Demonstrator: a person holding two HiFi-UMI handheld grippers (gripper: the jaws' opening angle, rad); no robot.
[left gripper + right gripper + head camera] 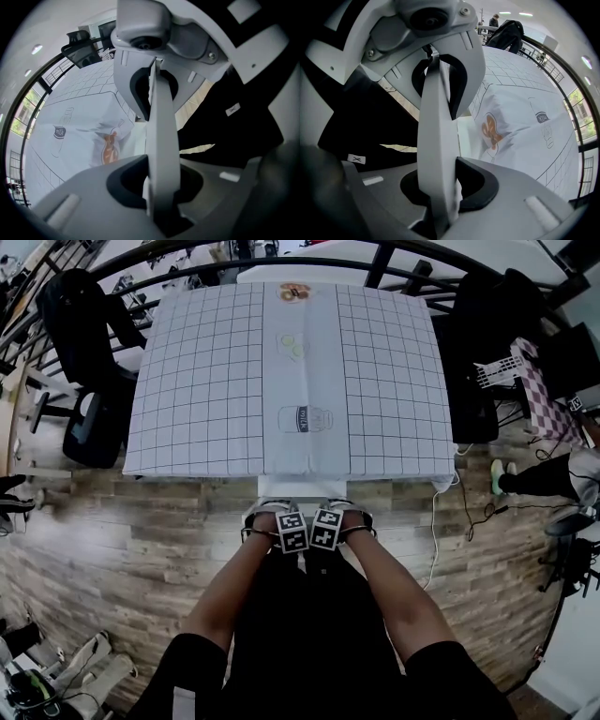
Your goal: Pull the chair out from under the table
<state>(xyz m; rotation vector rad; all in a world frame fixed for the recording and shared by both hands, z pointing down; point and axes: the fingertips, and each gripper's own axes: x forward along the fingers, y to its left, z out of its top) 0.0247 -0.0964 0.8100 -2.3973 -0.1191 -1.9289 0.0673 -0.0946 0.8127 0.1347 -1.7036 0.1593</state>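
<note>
left tool and right tool clamp the chair.

I'm counting one table, one white chair, two grippers (left gripper, right gripper), and three drawings running down the frame's top centre.

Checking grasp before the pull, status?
Left gripper and right gripper both clamped on chair back. Chair mostly under the table. Nothing visible blocking the pull.
</note>
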